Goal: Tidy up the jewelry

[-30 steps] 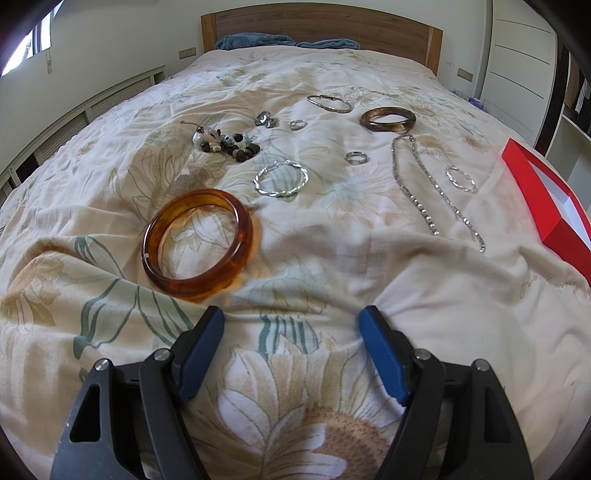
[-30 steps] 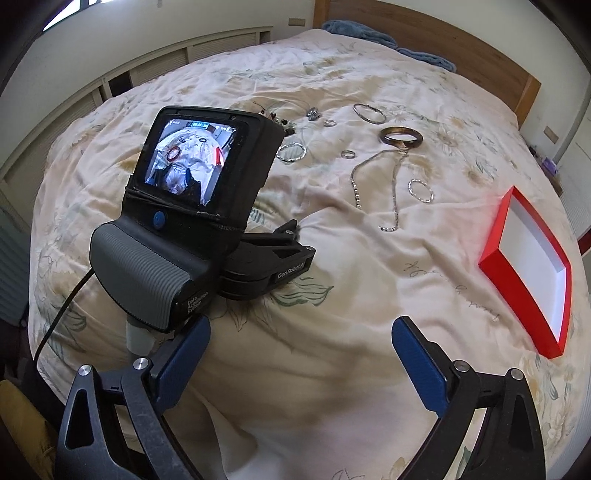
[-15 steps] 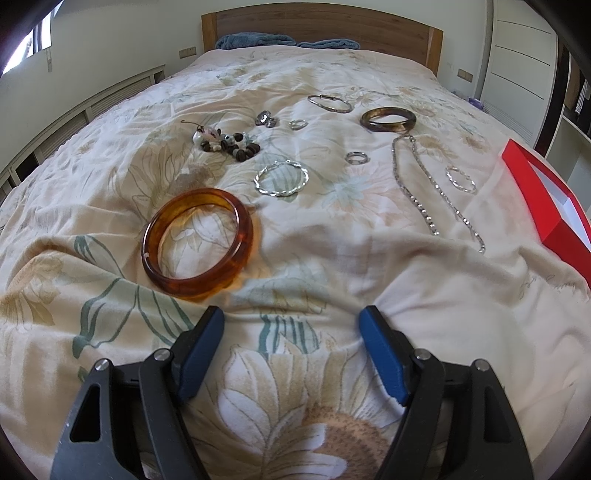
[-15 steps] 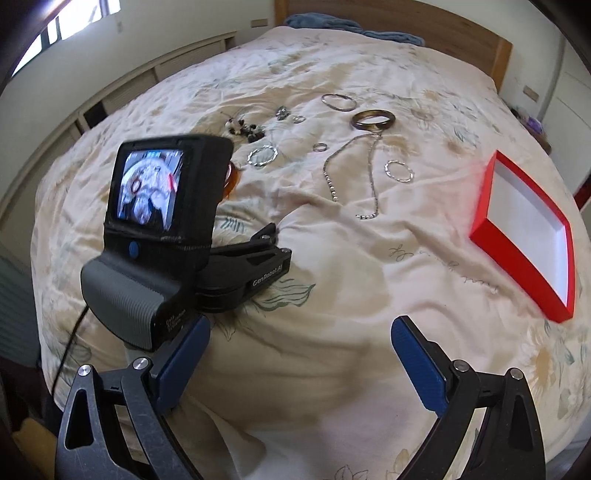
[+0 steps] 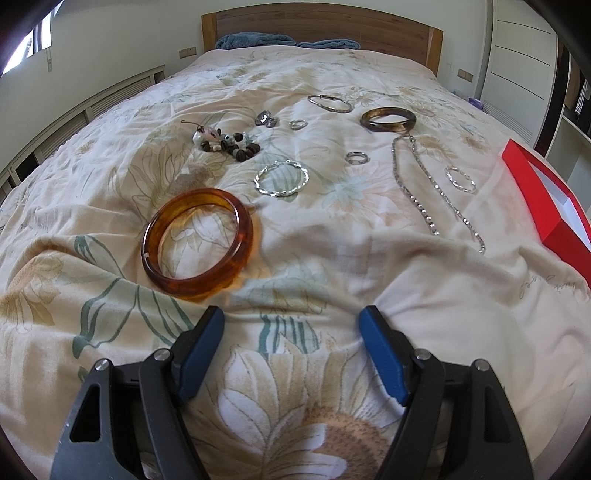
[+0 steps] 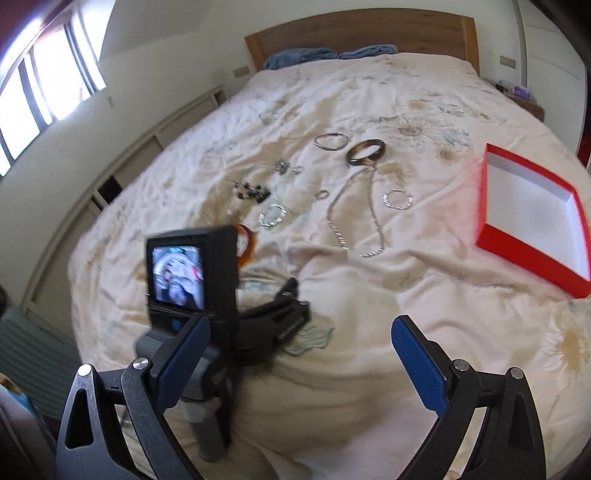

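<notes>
Jewelry lies spread on a floral bedspread. An amber bangle (image 5: 197, 242) sits just ahead-left of my open left gripper (image 5: 291, 332). Farther off are a twisted silver bracelet (image 5: 281, 178), a bead bracelet (image 5: 229, 142), a small ring (image 5: 357, 157), a dark brown bangle (image 5: 388, 120), a thin silver bangle (image 5: 330, 103), a silver chain necklace (image 5: 432, 188) and a small silver hoop (image 5: 460, 179). An open red box (image 6: 535, 218) with a white inside rests at the right. My right gripper (image 6: 299, 343) is open and empty, above the bed's near end.
The left gripper's body with its lit screen (image 6: 184, 273) fills the lower left of the right wrist view, hiding most of the amber bangle (image 6: 248, 245). A wooden headboard (image 5: 321, 27) and blue towels (image 5: 255, 40) are at the far end. Window (image 6: 33, 92) at left.
The right gripper has risen and swung, so the bed, box and headboard now sit more centred in its view. The left gripper and the jewelry have not moved.
</notes>
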A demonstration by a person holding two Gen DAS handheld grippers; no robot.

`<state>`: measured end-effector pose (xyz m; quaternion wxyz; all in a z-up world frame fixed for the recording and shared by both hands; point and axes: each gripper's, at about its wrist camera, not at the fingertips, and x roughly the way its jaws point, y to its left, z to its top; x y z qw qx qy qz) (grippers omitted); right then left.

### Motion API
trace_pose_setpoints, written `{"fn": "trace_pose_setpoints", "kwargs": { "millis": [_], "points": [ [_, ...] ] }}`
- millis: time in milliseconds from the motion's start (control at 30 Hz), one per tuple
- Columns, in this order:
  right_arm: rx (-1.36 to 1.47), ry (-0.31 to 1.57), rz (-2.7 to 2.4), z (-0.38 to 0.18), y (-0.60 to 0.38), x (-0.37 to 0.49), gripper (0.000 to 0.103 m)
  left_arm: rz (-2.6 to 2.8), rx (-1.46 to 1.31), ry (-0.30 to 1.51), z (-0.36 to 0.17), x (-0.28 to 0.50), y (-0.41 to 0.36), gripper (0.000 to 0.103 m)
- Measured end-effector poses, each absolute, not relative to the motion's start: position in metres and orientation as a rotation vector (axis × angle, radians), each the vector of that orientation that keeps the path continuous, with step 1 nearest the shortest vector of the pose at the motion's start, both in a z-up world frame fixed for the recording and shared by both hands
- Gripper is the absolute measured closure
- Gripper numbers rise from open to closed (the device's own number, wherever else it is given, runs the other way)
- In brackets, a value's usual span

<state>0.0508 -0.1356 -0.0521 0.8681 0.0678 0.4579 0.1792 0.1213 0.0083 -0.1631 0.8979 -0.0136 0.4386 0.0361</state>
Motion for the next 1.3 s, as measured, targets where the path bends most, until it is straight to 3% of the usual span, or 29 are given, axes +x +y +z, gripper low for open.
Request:
{"fn": "trace_pose_setpoints", "kwargs": {
  "millis": [600, 767, 1067, 1300],
  "points": [
    [0.220, 0.820, 0.531, -0.024, -0.132, 0.036, 0.006, 0.075, -0.028, 0.908, -0.163, 0.121, 0.008, 0.028],
    [0.447, 1.043, 0.259, -0.079, -0.198, 0.063, 0.006, 0.075, -0.028, 0.908, -0.163, 0.121, 0.008, 0.028],
    [0.364, 0.931, 0.235, -0.058, -0.212, 0.059, 0.000, 0.075, -0.028, 0.908, -0.163, 0.121, 0.008, 0.028],
    [0.073, 0.893, 0.215, -0.024, -0.167, 0.048, 0.000, 0.075, -0.028, 0.908, -0.163, 0.121, 0.008, 0.028]
  ]
}}
